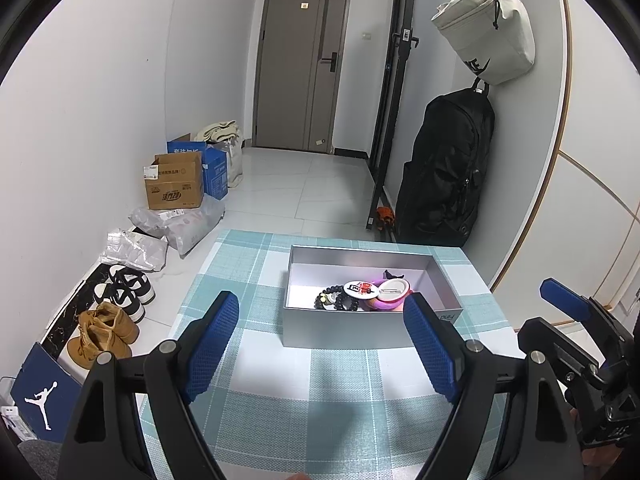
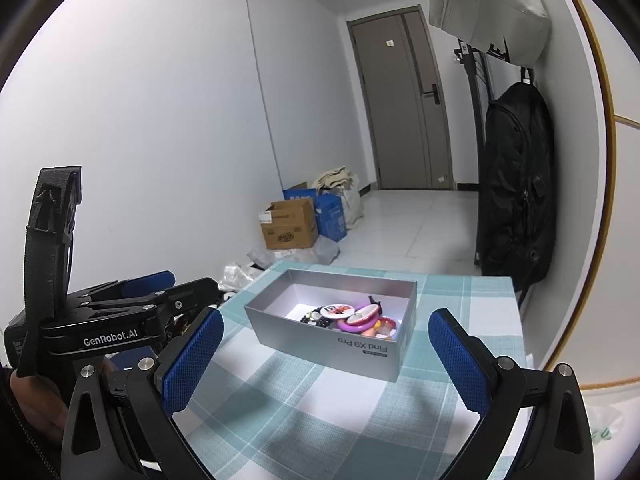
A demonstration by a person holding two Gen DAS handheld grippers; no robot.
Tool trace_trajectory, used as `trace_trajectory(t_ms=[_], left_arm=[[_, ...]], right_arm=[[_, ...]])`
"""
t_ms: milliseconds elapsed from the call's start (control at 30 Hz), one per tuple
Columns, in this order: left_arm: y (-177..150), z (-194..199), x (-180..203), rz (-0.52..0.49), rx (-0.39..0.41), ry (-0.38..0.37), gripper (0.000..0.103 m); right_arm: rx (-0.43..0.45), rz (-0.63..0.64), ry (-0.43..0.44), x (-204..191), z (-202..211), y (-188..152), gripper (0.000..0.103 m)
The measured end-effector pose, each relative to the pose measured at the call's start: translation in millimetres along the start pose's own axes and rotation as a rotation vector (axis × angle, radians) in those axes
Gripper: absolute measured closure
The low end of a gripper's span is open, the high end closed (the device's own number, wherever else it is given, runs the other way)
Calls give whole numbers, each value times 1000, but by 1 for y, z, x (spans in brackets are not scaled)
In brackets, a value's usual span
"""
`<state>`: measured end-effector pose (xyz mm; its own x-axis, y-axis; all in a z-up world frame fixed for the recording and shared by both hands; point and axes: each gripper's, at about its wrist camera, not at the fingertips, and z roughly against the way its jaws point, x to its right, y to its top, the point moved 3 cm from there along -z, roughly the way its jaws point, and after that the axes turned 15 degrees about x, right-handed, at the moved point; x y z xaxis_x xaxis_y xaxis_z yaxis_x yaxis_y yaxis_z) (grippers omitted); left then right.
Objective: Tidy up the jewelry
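Silver-grey cardboard box [image 1: 372, 332], open-topped, sits on a table covered in a teal-and-white checked cloth [image 1: 320, 400]. Printed lettering on its near wall reads upside down in the right wrist view.

Contents, bunched toward the right end of the box: a string of dark beads [image 1: 340, 300], a round white badge [image 1: 360, 289] with red and black print, and pink-purple rings [image 1: 390, 300]. A small black piece pokes up behind them; what it is cannot be made out. Left part of the box floor is bare.

Left gripper [image 1: 322, 344]: blue pads spread wide apart, nothing between them, held over the cloth just short of the box's near wall and touching neither.

Right gripper [image 2: 326, 360]: pads likewise wide apart, empty, pointed at the box from its near right corner. Box lies between and beyond the fingertips, not in contact.

Each gripper shows at the edge of the other's view, side by side.

Surroundings: brown door [image 1: 302, 68] at the far end of a white-tiled corridor; cardboard boxes [image 1: 174, 180] and plastic bags by the left wall; shoes [image 1: 116, 312] on the floor left of the table; black backpack [image 1: 448, 168] and pale bag [image 1: 486, 28] hanging on the right.
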<state>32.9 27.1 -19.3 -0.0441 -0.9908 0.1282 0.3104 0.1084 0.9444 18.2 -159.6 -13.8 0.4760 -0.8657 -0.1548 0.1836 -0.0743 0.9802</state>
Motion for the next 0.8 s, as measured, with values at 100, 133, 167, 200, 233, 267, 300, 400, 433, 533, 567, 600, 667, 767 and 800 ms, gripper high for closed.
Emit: trace_trajectory(t_ms=[100,133,167,200,233,267,300,400,433,533,567,600,667,767,800], left_arm=[[0,0,0,1,-1,0,22],[0,0,-1,2,-2,1,22],[0,-1,-1,4,-1,2,22],[0,-1,-1,6,-3,1,22],[1,-1,-1,8,-4,1,22],[0,-1,-2,9,-4,2,22],[1,-1,-2,9,-4,0,22],[1,-2,-2,11,-7,-4,22],[1,-2,-2,10,-7,-4,22],[1,-2,-2,11,-7,-3,22],[1,-2,-2,14,-8,-5,22],[1,-2,-2,14,-9,-5,22],[1,-2,-2,15,-10,-7,22],[1,-2,-3,16,-10,-9,22],[1,-2,-3,17,-9,-9,22]], right_arm=[[-1,1,0,0,0,0,0],[-1,1,0,0,0,0,0],[0,0,0,0,0,0,0],[-1,-1,-1,0,0,0,0],[-1,-1,0,0,0,0,0],[-1,-1,-1,0,0,0,0],[-1,-1,-2,0,0,0,0],[-3,-1,-3,0,0,-1,0],[-3,-1,-2,0,1,-1,0],[-5,-1,-3,0,1,-2,0],[-4,-2,-2,0,1,-2,0],[-5,-1,-3,0,1,-2,0],[-4,0,-2,0,1,-2,0],[-4,-3,-3,1,1,-2,0],[-8,-7,2,1,1,-2,0]])
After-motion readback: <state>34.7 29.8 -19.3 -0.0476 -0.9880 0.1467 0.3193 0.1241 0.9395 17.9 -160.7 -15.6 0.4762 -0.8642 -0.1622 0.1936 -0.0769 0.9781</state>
